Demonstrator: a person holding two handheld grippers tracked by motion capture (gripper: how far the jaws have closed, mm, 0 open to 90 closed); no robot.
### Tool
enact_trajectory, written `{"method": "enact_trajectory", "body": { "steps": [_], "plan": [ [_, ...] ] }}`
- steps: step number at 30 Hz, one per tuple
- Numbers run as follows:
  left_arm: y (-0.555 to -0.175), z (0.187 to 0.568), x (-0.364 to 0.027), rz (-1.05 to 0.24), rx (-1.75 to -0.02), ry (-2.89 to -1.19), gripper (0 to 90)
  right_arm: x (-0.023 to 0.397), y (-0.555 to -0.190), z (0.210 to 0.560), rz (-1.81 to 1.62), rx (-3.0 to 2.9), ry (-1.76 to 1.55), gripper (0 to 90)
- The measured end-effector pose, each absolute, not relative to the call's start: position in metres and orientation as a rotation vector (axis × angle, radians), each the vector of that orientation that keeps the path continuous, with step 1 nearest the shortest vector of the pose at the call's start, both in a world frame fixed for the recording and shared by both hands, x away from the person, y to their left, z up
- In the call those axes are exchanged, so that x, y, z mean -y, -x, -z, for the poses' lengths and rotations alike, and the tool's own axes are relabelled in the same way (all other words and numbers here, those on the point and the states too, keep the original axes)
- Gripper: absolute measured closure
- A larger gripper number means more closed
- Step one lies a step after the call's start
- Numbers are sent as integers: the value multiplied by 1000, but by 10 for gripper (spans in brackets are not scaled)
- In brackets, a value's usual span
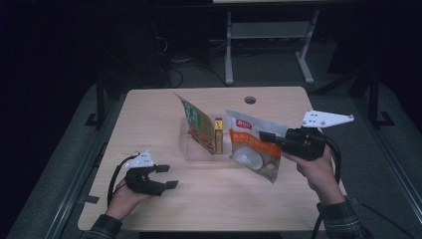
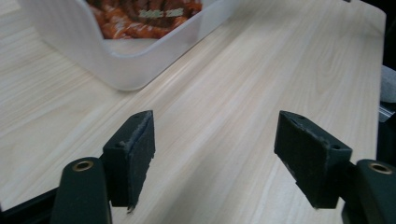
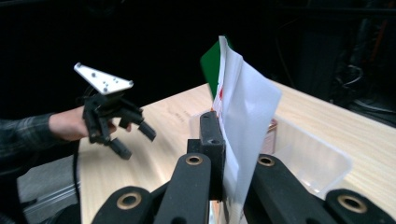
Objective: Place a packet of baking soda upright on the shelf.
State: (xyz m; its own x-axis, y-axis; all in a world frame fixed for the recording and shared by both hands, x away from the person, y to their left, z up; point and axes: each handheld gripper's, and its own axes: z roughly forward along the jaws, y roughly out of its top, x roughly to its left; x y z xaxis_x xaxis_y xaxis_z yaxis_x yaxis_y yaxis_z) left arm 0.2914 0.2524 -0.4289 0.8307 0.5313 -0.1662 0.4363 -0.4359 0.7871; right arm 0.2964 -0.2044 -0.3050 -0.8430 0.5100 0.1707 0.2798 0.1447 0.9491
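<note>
A white and orange pouch [image 1: 254,149] hangs at the right end of a clear plastic bin [image 1: 191,155], and my right gripper [image 1: 266,137] is shut on its right edge. In the right gripper view the pouch [image 3: 245,112] stands edge-on, pinched between the jaws of that gripper [image 3: 224,154]. A green and brown packet [image 1: 198,124] and a small yellow box [image 1: 218,132] stand in the bin. My left gripper [image 1: 166,177] is low over the table's front left, open and with nothing between its jaws [image 2: 215,158]. The bin's corner [image 2: 126,70] lies just ahead of it.
The light wooden table [image 1: 149,114] has a round cable hole [image 1: 250,99] near its far edge. Dark floor and a white desk frame [image 1: 229,50] lie beyond. In the right gripper view the left gripper [image 3: 133,140] is seen across the table.
</note>
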Motion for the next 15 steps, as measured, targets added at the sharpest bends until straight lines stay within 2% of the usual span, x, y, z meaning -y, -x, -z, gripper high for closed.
{"method": "enact_trajectory", "body": {
  "steps": [15],
  "plan": [
    [-299,435,-268,-149,-793,-2083,240,196,-323,296,-1732,-2058,-932,895]
  ]
}}
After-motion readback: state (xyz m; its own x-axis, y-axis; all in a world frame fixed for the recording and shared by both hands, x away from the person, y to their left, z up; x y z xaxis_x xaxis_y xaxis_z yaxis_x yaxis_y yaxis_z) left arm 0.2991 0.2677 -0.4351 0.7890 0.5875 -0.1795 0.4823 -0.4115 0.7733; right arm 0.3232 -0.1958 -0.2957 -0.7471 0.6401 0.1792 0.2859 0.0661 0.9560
